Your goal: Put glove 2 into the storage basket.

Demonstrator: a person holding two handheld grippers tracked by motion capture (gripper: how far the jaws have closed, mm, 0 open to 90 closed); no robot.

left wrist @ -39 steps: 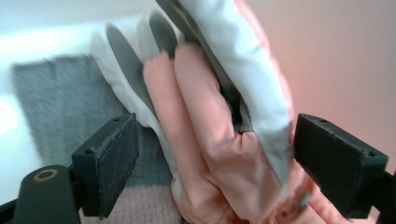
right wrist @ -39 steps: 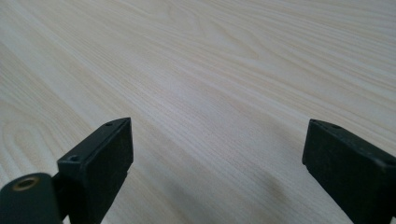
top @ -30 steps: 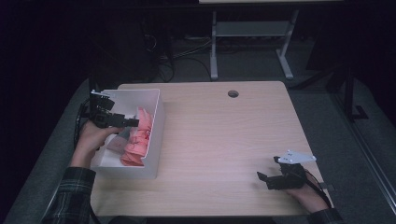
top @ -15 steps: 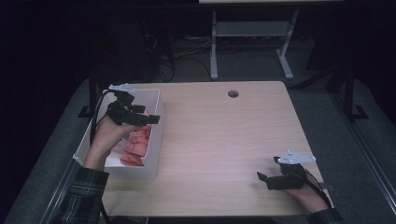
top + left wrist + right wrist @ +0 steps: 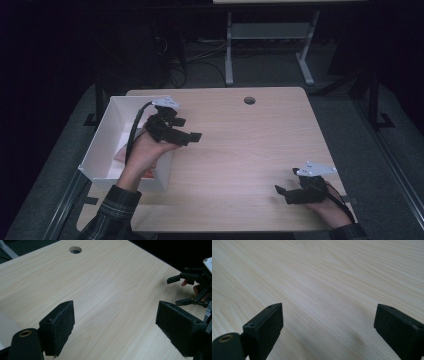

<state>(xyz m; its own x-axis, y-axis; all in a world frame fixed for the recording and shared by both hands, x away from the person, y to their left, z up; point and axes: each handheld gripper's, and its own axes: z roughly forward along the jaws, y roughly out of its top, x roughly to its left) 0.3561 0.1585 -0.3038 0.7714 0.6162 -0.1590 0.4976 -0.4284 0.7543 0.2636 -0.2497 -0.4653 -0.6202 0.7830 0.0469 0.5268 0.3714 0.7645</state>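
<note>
Your table [image 5: 240, 150] is a big light wooden top with a small round hole [image 5: 249, 100] near the far edge. It has hardly anything on it.

The white box [image 5: 107, 131] sits on the table's left edge. Pink and red things [image 5: 122, 152] lie inside it, mostly hidden by your arm, so I cannot tell what they are.

A second ago your left gripper [image 5: 192, 136] was down inside that box, over the pink pile. Half a second ago it was lifting up. Now it is out of the box and pointing across the bare wood toward the middle of the table. In the left gripper view its jaws stand wide apart with nothing between them, only wood. So it looks like you came out with no pink piece. The pink things are all in the box, and I think you will need to reach back in to pick one up.

Your right gripper [image 5: 281, 191] has not moved. It rests near the front right corner of the table, well apart from the box. Its jaws are wide apart too, holding nothing.

I can read no words, labels or brand names on anything here.
</note>
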